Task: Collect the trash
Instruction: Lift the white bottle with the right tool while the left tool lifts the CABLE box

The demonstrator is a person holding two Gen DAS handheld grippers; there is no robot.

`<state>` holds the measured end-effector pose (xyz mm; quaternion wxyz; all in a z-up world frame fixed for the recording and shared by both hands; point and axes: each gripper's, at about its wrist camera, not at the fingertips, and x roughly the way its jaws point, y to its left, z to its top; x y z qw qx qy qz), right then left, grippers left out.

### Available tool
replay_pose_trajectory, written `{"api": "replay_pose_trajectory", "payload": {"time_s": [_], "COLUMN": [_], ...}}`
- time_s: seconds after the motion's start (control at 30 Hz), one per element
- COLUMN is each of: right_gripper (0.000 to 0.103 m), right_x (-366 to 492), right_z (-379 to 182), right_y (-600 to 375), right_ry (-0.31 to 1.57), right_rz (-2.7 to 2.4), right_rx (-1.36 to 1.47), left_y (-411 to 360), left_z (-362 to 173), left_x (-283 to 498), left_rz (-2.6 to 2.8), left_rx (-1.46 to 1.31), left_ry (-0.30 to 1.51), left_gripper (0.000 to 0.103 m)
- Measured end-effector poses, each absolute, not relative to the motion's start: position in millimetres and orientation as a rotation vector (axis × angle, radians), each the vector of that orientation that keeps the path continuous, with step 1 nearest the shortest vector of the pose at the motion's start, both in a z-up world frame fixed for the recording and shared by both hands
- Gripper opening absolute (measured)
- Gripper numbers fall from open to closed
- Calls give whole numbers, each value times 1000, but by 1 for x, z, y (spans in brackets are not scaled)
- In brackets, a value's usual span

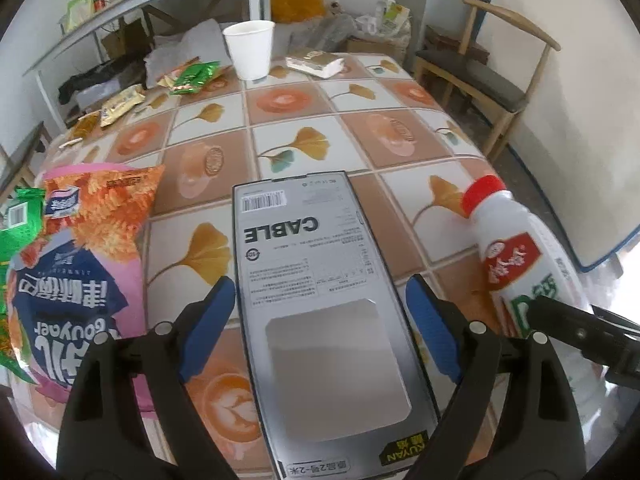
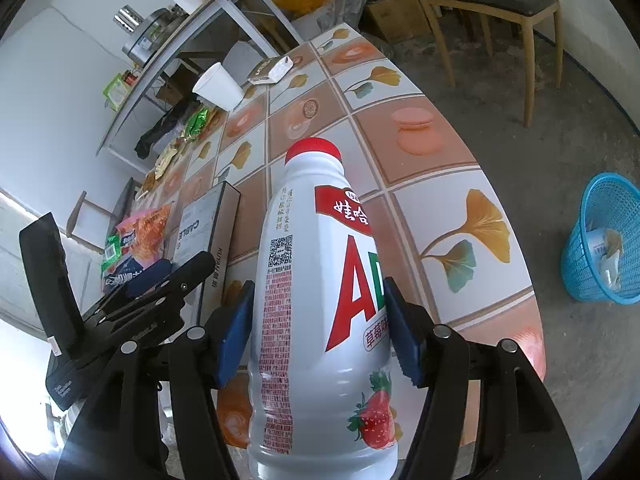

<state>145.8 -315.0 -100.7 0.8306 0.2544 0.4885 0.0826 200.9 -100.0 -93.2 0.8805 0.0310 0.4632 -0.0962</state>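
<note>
A grey box printed "CABLE" (image 1: 320, 280) lies flat on the tiled tablecloth (image 1: 360, 128), lengthwise between the blue pads (image 1: 212, 320) of my left gripper (image 1: 320, 284). The left pad is at the box's edge and a gap shows beside the right pad, so the jaws stand open around it. My right gripper (image 2: 318, 288) is shut on a white strawberry-milk bottle with a red cap (image 2: 320, 300), both pads pressed on its sides. In the left wrist view the same bottle (image 1: 520, 256) leans at the right, beside the box.
A pink-orange snack bag (image 1: 92, 240) and a green wrapper (image 1: 24, 220) lie left of the box. Farther back are a white paper cup (image 1: 250, 54), a tissue pack (image 1: 316, 62) and several wrappers (image 1: 196, 76). A blue basket (image 2: 600, 248) holding scraps stands on the floor at the right, and a wooden chair (image 1: 480, 76) beyond the table.
</note>
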Motion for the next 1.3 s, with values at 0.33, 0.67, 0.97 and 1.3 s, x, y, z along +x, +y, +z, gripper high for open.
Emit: {"api": "replay_pose_trajectory", "payload": {"time_s": [0.33, 0.67, 0.97, 1.3], "right_gripper": [61, 61, 61, 62], "right_x": [144, 137, 130, 133], "right_z": [-99, -92, -89, -91], "right_y": [-313, -298, -273, -265], "right_ry": [1037, 1059, 1084, 1107], "right_rz": [165, 188, 193, 156], "right_rx": [531, 473, 375, 348], "left_y": [-81, -58, -41, -48], "left_z": [-101, -101, -103, -108], "left_x": [210, 170, 144, 141], "left_rz": [-208, -414, -414, -382], "left_rx": [1, -44, -57, -10], "left_ry": [1012, 1043, 1062, 1053], "left_gripper": [83, 82, 84, 86]}}
